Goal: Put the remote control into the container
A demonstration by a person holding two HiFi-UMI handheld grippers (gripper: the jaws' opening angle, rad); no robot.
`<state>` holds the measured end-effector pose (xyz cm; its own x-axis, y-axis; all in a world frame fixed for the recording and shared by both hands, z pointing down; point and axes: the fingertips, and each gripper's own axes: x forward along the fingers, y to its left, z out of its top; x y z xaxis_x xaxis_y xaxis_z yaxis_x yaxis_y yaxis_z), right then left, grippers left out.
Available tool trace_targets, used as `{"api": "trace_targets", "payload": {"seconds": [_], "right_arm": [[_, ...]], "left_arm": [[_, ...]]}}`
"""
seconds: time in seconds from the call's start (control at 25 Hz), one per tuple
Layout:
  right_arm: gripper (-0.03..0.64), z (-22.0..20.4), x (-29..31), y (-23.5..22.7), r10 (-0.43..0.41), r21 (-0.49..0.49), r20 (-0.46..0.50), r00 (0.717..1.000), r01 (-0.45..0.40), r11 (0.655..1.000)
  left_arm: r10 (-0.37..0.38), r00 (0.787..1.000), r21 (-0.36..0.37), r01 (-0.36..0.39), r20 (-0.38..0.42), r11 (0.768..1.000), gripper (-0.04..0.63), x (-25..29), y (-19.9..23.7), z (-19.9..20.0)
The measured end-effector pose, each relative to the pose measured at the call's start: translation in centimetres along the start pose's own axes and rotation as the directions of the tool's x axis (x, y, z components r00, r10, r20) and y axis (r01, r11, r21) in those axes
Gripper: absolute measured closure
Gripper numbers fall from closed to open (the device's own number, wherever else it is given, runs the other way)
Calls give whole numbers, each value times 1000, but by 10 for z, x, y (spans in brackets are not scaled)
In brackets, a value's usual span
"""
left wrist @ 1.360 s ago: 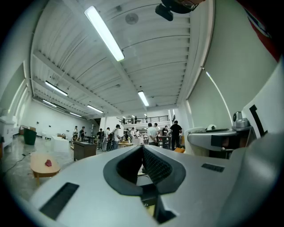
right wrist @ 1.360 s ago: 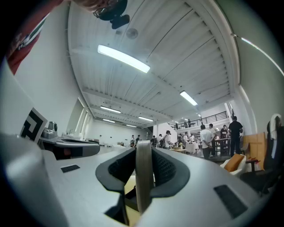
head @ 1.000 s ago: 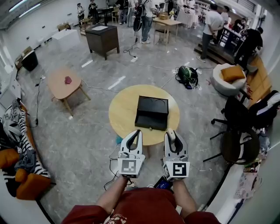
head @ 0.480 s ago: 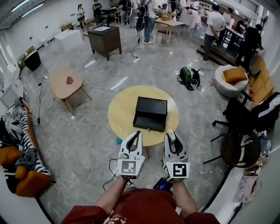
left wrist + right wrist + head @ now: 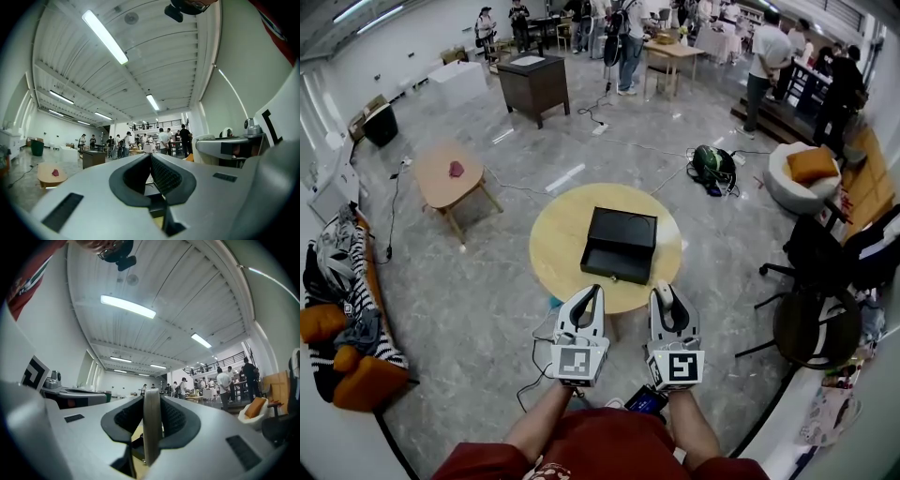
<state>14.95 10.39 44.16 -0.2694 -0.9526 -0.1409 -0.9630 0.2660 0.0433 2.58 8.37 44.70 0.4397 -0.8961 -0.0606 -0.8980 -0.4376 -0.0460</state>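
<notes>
A wide hall with a grey marble-patterned floor [image 5: 487,281] spreads below the head view, people [image 5: 764,56] standing round tables along its far side. At the centre stands a round wooden table [image 5: 562,244]; beyond it to the left are a smaller wooden table [image 5: 441,187] and a dark cabinet [image 5: 534,84], to the right a white beanbag [image 5: 783,187] with an orange cushion [image 5: 813,164], and a black office chair [image 5: 811,323] stands near the right edge. The black container [image 5: 617,265] sits open-topped on the round table, a little right of its middle. A person in red sleeves holds both grippers side by side and roughly level, near the table's near rim, pointing toward the container and apart from it. The left gripper [image 5: 593,292] is empty: in the left gripper view [image 5: 151,157] its dark ribbed pads meet at the tips with nothing between them. The right gripper [image 5: 663,291] is clamped on the remote control [image 5: 151,427], which the right gripper view shows edge-on as a thin grey slab standing upright between the two pads, both pressed against its flat sides. The remote control is thus in the right gripper's grip, outside the container, just short of the table.
</notes>
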Motion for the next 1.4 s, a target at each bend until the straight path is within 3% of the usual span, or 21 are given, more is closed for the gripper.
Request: {"api": "trace_targets", "payload": {"seconds": [0.4, 0.64, 0.96, 1.16, 1.28, 1.4], "right_arm": [[502, -9, 8, -9, 8, 12, -17, 1000, -8, 1000], [501, -14, 30, -6, -3, 0, -23, 1000, 3, 1000], [500, -19, 73, 7, -3, -13, -25, 1000, 2, 1000], [501, -24, 107, 21, 1, -19, -25, 1000, -2, 1000], [501, -25, 127, 26, 0, -21, -26, 1000, 0, 1000], [500, -25, 146, 35, -3, -27, -26, 1000, 3, 1000]], "left_arm": [[6, 1000, -6, -7, -13, 1000, 580, 10, -2, -10], [-13, 1000, -30, 14, 24, 999, 580, 29, 11, -16], [-23, 1000, -30, 23, 5, 999, 580, 53, 46, -20], [-34, 999, -51, 35, 22, 998, 580, 71, 76, -18], [-21, 997, -57, 25, 73, 998, 580, 83, 94, -17], [-34, 999, -40, 36, 35, 999, 580, 91, 112, -19]]}}
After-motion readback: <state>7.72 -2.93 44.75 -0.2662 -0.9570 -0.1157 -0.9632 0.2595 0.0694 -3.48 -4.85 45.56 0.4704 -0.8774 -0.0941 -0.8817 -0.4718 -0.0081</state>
